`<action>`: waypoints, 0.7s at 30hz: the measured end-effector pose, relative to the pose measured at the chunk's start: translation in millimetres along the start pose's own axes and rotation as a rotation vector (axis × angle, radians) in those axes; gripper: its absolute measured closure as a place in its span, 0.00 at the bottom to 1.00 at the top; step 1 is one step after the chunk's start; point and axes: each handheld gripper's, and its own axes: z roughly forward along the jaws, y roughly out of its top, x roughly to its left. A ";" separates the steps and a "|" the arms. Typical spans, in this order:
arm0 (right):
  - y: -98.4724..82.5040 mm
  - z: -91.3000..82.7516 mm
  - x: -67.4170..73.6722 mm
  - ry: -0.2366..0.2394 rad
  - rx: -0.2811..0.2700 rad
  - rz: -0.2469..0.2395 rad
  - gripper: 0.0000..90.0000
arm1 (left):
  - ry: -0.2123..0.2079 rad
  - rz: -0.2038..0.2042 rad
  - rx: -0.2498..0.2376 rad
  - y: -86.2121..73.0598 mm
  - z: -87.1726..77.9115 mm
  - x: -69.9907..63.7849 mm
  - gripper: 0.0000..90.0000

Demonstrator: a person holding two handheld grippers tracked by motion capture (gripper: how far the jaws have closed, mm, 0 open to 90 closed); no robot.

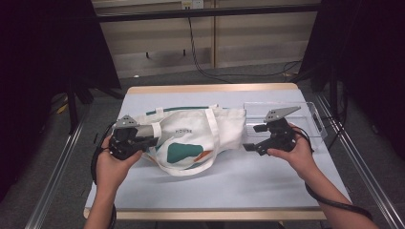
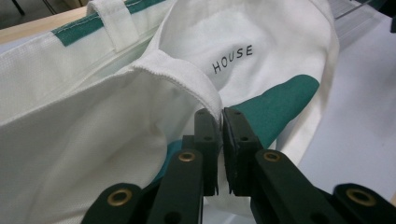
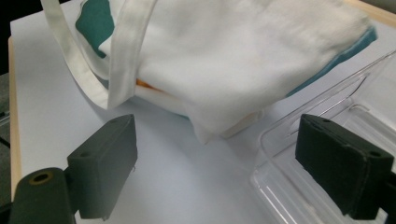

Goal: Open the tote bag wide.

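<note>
A white canvas tote bag with green and orange shapes and the word HOUSE lies across the middle of the table. My left gripper is at the bag's left end. In the left gripper view its jaws stand almost together, pinching the folded hem of the tote bag. My right gripper hovers off the bag's right end with its jaws wide apart. In the right gripper view nothing lies between its pads, and the tote bag with its strap lies just beyond.
A clear plastic tray sits at the right rear of the pale table top, partly under the bag's right end; its rim is near the right jaw. Cables run on the floor behind the table.
</note>
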 end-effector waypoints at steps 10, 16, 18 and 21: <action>23.8 4.8 -7.0 -0.002 -0.019 0.005 0.15 | -0.030 -0.017 0.029 -19.0 7.5 2.9 0.95; 34.1 17.2 2.5 0.025 -0.010 0.011 0.24 | -0.035 -0.016 0.044 -21.8 12.1 3.2 0.95; 37.7 22.2 6.4 0.053 -0.015 0.015 0.27 | -0.044 -0.018 0.047 -21.8 12.4 3.7 0.95; 43.7 31.0 14.0 0.084 -0.009 0.006 0.32 | -0.043 -0.017 0.048 -22.0 12.5 4.7 0.95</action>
